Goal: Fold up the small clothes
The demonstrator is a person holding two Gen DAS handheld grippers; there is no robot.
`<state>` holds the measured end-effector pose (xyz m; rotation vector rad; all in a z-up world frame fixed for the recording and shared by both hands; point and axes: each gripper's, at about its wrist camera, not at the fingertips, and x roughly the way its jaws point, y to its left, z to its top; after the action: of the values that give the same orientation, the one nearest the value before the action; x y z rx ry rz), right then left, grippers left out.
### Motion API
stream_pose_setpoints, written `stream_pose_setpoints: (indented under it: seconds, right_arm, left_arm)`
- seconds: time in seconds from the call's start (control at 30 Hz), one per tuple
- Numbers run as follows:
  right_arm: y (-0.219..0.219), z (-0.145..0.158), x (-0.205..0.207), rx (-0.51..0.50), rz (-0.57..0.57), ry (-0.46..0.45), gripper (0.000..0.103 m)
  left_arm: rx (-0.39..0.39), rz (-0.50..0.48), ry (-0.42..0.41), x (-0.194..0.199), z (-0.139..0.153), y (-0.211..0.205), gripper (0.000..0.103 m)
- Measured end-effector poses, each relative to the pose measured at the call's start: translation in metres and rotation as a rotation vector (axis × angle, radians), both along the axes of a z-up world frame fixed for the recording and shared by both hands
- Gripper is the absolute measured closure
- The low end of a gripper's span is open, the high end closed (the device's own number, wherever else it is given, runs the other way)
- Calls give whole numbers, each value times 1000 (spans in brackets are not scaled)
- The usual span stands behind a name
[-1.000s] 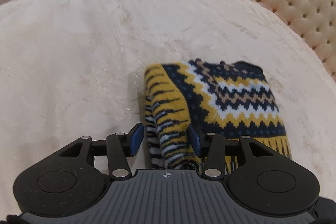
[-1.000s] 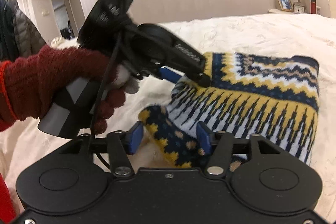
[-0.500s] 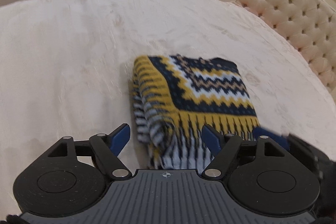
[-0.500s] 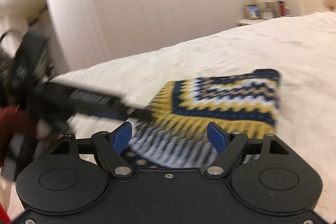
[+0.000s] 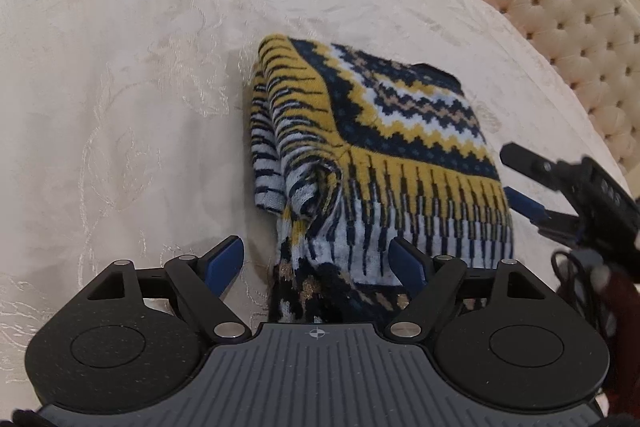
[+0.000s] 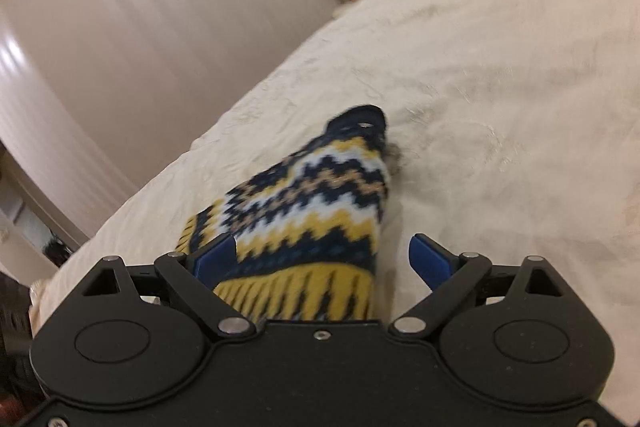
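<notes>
Both claws are spread wide right now, nothing pinched. Left claw [image 5: 318, 261] hovers over the near end of the sweater [image 5: 372, 147], its blue fingers [image 5: 224, 261] either side of the bunched navy hem without gripping it. Right claw [image 6: 323, 263] is low over the same sweater's right edge, yellow fringe band between its fingers. Sweater's folded into a chunky rectangle on the cream bed [image 5: 120, 87], tufted headboard [image 5: 560, 7] off to the right.
</notes>
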<state>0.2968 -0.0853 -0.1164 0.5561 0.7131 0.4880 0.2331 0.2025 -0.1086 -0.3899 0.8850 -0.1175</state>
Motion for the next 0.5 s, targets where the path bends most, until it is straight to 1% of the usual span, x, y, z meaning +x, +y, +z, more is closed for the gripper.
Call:
stream_pose_setpoints:
  seconds: [0.17, 0.23, 0.27, 0.3, 0.33, 0.37, 0.4, 0.5]
  right_arm:
    - [-4, -22, 34, 63, 32, 98, 9]
    - [-4, -31, 44, 85, 58, 132, 11]
    - [-3, -34, 48, 90, 71, 137, 21]
    - [-2, -37, 52, 92, 77, 138, 34]
    - [-1, -38, 55, 102, 90, 144, 39]
    - [-1, -41, 58, 114, 99, 155, 46]
    - [1, -44, 61, 125, 103, 167, 49]
    - [1, -52, 66, 172, 101, 191, 50]
  left_arm:
    - [-23, -34, 16, 11, -8, -8, 23]
    - [-35, -45, 21, 16, -12, -12, 22]
    - [-45, -53, 24, 19, -13, -14, 19]
    - [-55, -61, 30, 23, -15, -16, 18]
    - [-60, -68, 35, 26, -16, -18, 18]
    - [-65, -77, 39, 30, -17, -20, 17]
    - [-71, -87, 43, 33, -18, -22, 17]
    - [-95, -98, 48, 42, -22, -24, 16]
